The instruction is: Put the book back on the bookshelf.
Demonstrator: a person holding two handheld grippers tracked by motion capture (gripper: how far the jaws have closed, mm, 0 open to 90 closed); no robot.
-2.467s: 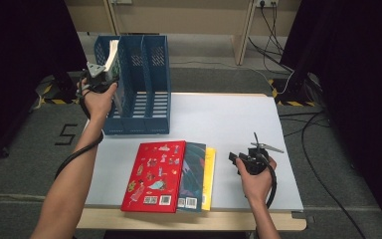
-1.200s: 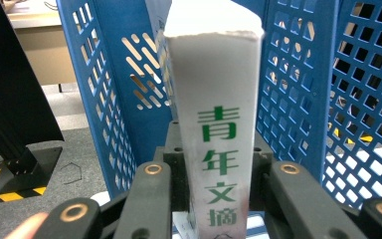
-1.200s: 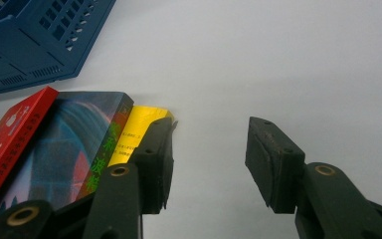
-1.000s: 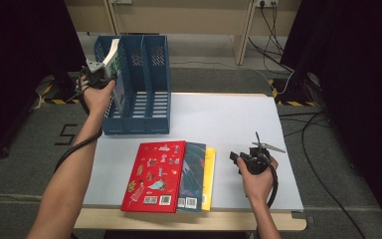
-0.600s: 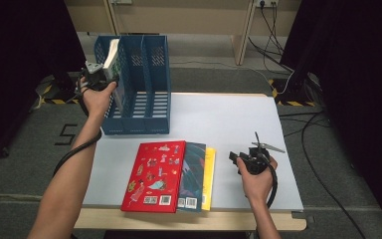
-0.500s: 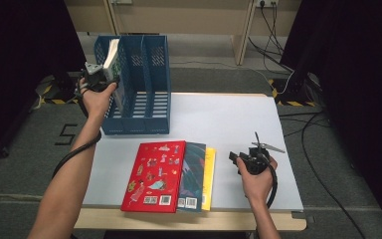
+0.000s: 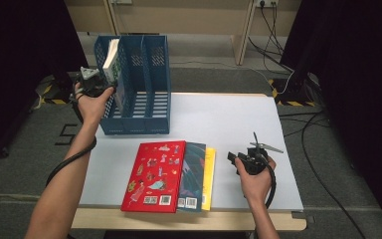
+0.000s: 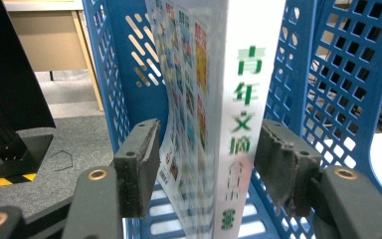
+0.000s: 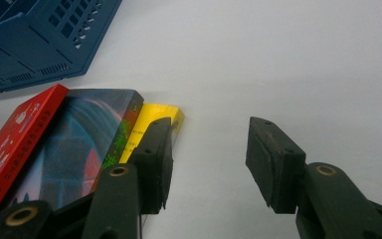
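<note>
Left gripper (image 8: 206, 164) jaws parted around white-spined book (image 8: 246, 99), upright in blue file rack (image 7: 144, 74), table's 10 o'clock. Right gripper (image 9: 209, 159) released.

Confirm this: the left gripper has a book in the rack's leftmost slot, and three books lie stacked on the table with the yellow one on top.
Wrong on the top book. The high view shows the red book on top, the yellow book at the bottom. The left gripper, book and rack are as stated.

The white-spined book (image 8: 243, 114) runs off the left gripper view at twelve o'clock, its cover print blurred. The yellow book (image 7: 209, 177) lies mostly hidden under the stack.
</note>
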